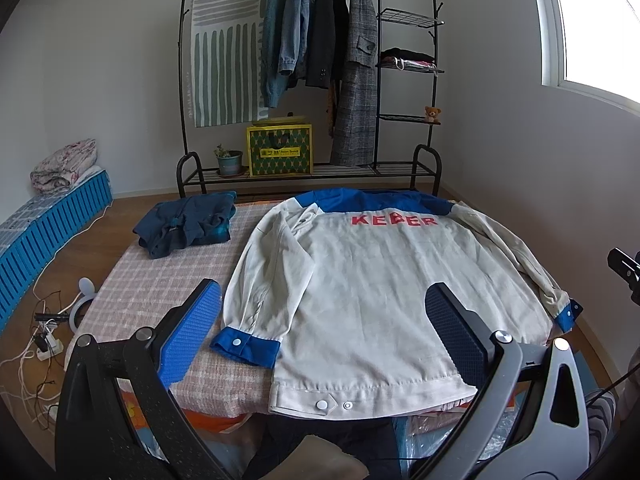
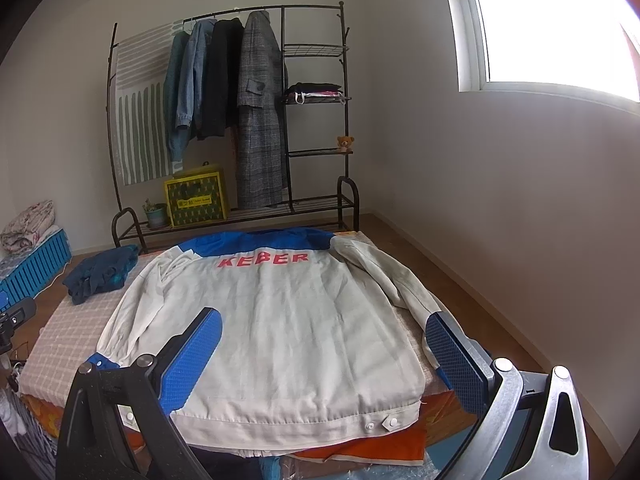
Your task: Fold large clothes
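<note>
Work jacket spread back-up on the counter, unfolded.
Our left gripper and right gripper hover released; next, we judge, grasp the 9 o'clock sleeve.

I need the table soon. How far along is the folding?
Done: a dark blue garment lies bundled at the far left corner. In hand: nothing; the left gripper and right gripper hover open. Left: the white jacket lies flat, back up, with no fold yet.
</note>
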The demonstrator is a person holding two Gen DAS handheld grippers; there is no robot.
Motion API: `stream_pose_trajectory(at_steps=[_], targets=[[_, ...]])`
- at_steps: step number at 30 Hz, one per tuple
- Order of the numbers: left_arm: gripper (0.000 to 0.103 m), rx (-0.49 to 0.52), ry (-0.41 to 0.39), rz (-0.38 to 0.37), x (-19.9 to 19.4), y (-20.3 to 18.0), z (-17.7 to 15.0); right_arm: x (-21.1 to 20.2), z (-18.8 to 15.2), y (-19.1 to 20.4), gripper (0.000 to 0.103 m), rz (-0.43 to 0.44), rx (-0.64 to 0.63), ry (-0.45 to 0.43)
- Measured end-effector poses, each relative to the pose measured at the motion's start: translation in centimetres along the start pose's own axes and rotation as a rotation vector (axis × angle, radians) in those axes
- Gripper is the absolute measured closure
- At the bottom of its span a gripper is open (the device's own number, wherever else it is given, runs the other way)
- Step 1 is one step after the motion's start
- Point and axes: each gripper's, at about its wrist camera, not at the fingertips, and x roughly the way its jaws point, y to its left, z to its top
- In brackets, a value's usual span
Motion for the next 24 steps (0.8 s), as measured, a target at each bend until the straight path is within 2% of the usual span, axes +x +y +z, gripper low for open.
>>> stream_pose_trajectory(at_steps=[24], targets=[[0.0,-0.002,-0.003,-0.005,-0.04,0.3,-0.17,-0.1,0.0,0.99,0.0,0.008,-0.005,-0.006]])
